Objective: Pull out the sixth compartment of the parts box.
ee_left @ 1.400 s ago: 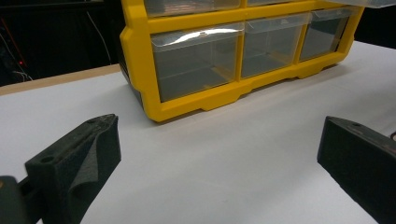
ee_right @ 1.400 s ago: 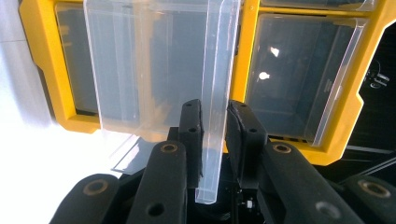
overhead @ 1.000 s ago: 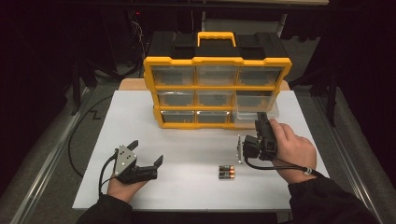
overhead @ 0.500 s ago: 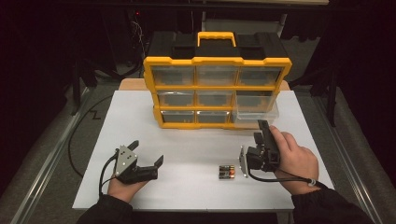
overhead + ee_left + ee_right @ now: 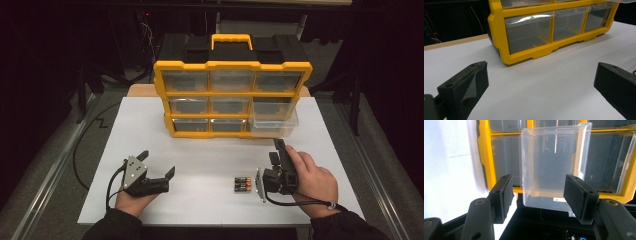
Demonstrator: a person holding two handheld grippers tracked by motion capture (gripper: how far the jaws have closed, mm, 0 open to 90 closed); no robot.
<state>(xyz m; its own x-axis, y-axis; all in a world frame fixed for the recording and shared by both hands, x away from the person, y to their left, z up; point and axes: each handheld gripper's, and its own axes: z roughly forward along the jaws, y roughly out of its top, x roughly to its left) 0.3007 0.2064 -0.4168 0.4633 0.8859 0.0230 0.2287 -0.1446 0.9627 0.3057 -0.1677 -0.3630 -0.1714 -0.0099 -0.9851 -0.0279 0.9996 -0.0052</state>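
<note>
Batteries (image 5: 242,185) on table (image 5: 210,150), before organizer (image 5: 232,97), between tools.

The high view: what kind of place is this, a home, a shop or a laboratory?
Probably a laboratory bench set up for recording. A white table stands in a dark room, with only a yellow drawer organizer and a few batteries on it. Cables trail beside the table.

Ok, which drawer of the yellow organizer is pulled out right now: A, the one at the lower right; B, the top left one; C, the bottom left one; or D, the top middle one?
A: in the high view the clear drawer at the lower right juts out of the yellow organizer toward the person, while the other drawers sit flush in the frame.
</note>
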